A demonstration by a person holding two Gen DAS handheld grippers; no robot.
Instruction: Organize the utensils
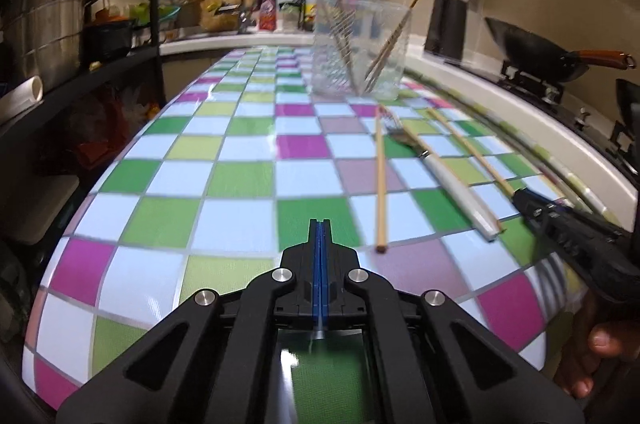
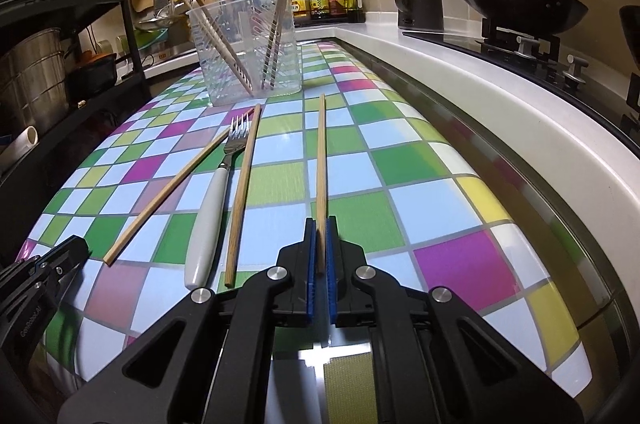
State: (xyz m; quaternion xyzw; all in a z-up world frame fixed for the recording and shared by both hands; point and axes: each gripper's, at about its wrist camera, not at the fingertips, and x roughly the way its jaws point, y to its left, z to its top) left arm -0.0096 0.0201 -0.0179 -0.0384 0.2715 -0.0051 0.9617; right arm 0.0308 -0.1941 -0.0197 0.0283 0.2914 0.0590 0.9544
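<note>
On the checkered table (image 2: 420, 164), the left gripper (image 1: 322, 224) hangs over bare squares with its blue pads pressed together on nothing. Next come a loose chopstick (image 2: 168, 190), a white-handled fork (image 2: 218, 200) and another chopstick (image 2: 242, 200), lying side by side. Farther right, the right gripper (image 2: 321, 224) pinches the near end of a third chopstick (image 2: 321, 152). Behind them stands a clear cup (image 2: 244, 44) with more chopsticks leaning inside.
</note>
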